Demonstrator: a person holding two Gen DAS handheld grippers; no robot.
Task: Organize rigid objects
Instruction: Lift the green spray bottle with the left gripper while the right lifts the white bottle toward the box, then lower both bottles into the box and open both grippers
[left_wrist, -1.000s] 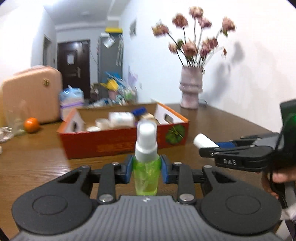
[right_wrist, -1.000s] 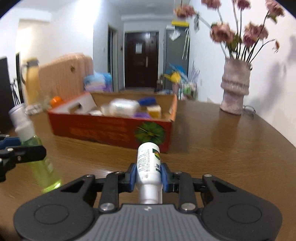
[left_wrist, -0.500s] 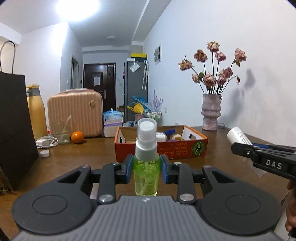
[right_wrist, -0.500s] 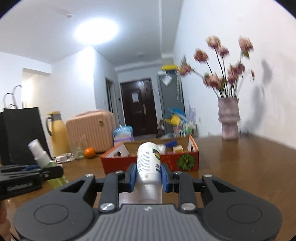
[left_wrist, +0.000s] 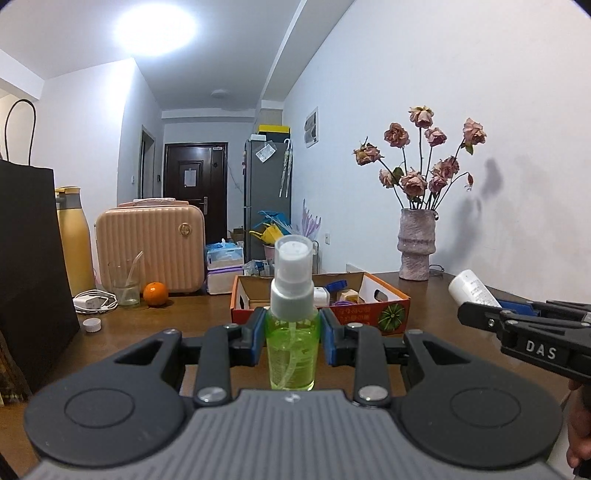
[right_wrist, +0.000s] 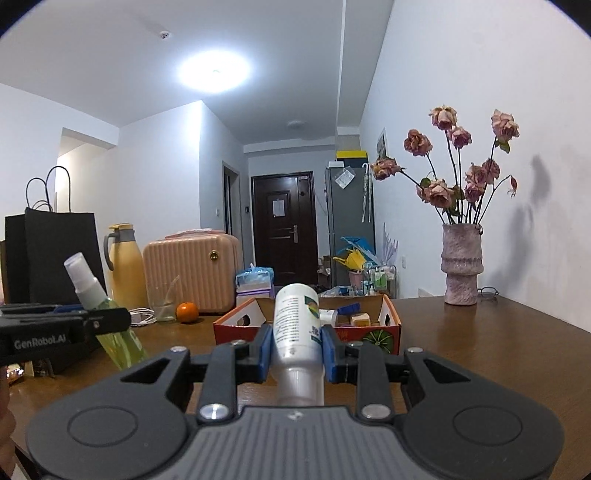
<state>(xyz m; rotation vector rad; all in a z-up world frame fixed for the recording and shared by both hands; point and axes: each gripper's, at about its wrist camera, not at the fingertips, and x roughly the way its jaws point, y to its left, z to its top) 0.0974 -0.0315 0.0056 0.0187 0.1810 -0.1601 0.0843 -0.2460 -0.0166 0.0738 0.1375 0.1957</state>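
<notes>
My left gripper (left_wrist: 292, 341) is shut on a green spray bottle (left_wrist: 291, 354) with a white pump top, held upright above the wooden table (left_wrist: 155, 325). My right gripper (right_wrist: 297, 349) is shut on a white labelled bottle (right_wrist: 297, 328), its cap end towards the camera. Each gripper shows in the other's view: the right one (left_wrist: 476, 314) at the right with the white bottle (left_wrist: 471, 291), the left one (right_wrist: 110, 319) at the left with the spray bottle (right_wrist: 107, 314). Beyond both stands an orange cardboard box (left_wrist: 391, 314) holding several small items.
A black paper bag (left_wrist: 29, 266), a yellow flask (left_wrist: 75, 243), a pink case (left_wrist: 151, 247), a glass (left_wrist: 123, 282), an orange (left_wrist: 156, 293), a white charger (left_wrist: 94, 302) and a bottle cap (left_wrist: 91, 325) stand at the left. A vase of dried roses (left_wrist: 415, 243) is at the back right.
Both grippers drew back and rose from close to the box, bottles still gripped; the box now looks smaller and farther. Since half a second ago hardly anything has shifted.
</notes>
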